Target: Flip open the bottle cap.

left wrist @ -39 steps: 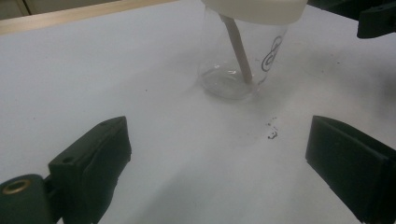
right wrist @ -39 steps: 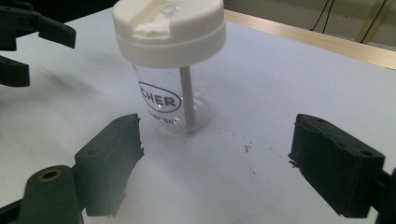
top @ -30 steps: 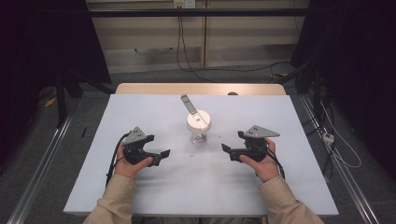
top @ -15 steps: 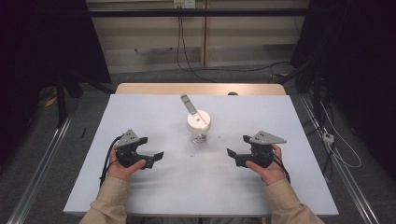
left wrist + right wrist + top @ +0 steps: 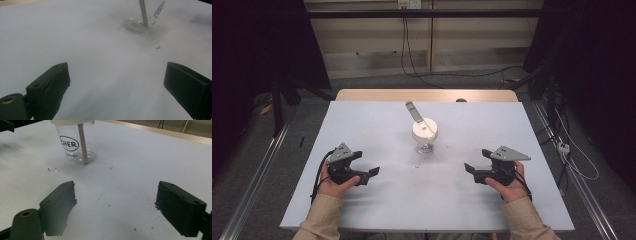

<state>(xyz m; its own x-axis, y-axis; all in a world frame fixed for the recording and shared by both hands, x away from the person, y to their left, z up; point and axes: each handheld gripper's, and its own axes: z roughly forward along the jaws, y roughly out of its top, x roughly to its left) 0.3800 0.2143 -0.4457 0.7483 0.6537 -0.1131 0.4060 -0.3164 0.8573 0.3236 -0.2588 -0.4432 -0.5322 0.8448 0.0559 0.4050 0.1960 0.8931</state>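
Desk (image 5: 377, 120): white surface, with a wooden edge showing at the far side.

Clear jar (image 5: 425, 136) stands upright at the middle of the desk, toward the far half, well apart from both grippers. It carries a white lid (image 5: 424, 128); a flat stick (image 5: 414, 111) passes through the lid and leans to the far left. In the right gripper view the jar (image 5: 76, 143) shows printed lettering, and the stick (image 5: 82, 143) reaches down to its base.

Left gripper (image 5: 367, 173): held at the near left, pointing right toward the middle. Its fingers (image 5: 53, 85) stand wide apart with nothing between them.

Right gripper (image 5: 473, 170): held at the near right, pointing left. Its fingers (image 5: 180, 207) are likewise spread wide and grasp nothing.

Obstructions: the desk between each gripper and the jar is bare apart from small dark specks (image 5: 417, 166) just near of the jar, seen also in the left gripper view (image 5: 157, 46).

Surroundings: cables (image 5: 412, 55) hang along the back wall beyond the desk; a metal rail (image 5: 257, 170) runs along the floor at the left.
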